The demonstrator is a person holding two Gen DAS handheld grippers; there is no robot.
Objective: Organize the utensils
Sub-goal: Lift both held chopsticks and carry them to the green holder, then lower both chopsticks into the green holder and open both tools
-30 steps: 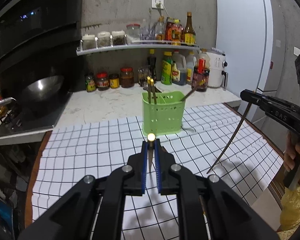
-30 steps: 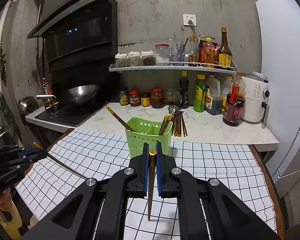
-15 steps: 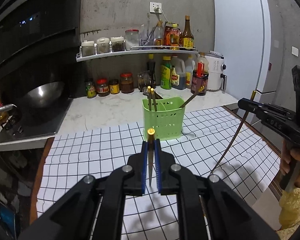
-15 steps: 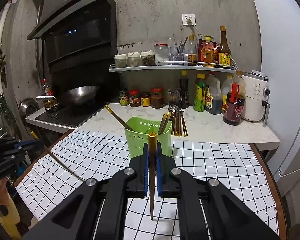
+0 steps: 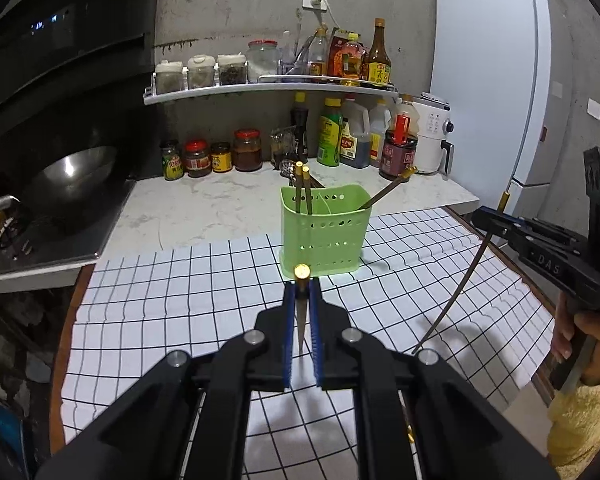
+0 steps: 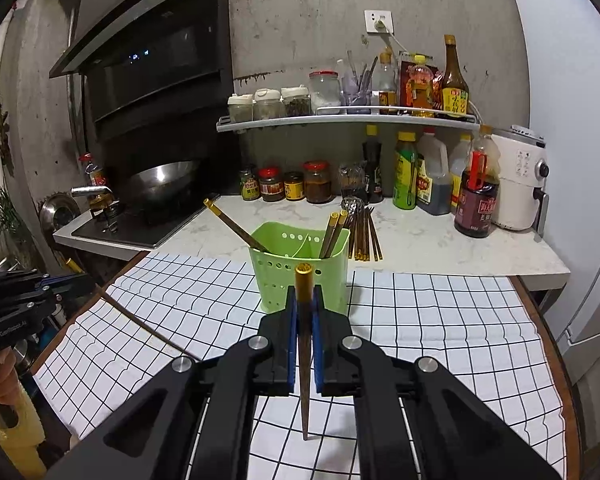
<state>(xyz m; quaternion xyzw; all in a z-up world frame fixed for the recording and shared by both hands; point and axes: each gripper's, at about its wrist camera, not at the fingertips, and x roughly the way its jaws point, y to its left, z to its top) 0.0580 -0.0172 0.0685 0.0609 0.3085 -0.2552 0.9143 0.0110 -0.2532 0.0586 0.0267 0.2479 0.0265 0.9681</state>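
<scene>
Left wrist view: left gripper [image 5: 302, 300] clamped tight on 1 dark chopstick [image 5: 301, 312], gold cap up at the fingertips, thin tip hanging down between the blue pads [image 5: 287, 332] above the checked cloth [image 5: 172, 300]. Just beyond the fingertips, a green holder [image 5: 324, 236] upright on the far edge of that cloth, 2 gold-capped chopsticks [image 5: 303, 188] standing near-upright in its left part and 1 leaning chopstick [image 5: 388, 192] slanting out over its right rim. At the right edge, right gripper [image 5: 488, 218] seen side-on, gripped by a hand [image 5: 580, 332] in a yellow sleeve, pinching a second long chopstick [image 5: 456, 292] near its gold end, the rest curving down toward the cloth. Behind, marble counter [image 5: 204, 208] with jars and bottles, wok [image 5: 72, 172] at left, white fridge [image 5: 496, 80] at right. Right wrist view: right gripper [image 6: 305, 304] likewise closed hard on its chopstick [image 6: 305, 344], gold cap [image 6: 303, 276] upward, point aimed down over the cloth [image 6: 440, 320]. Green holder [image 6: 300, 264] straight ahead, partly hidden by the gold cap, 1 stick leaning out left, 2 at its right side. Loose bundle of chopsticks [image 6: 364, 236] lying flat on the counter just behind the holder. Left gripper [image 6: 66, 286] at the far left edge, its chopstick [image 6: 140, 322] slanting down to the cloth.
</scene>
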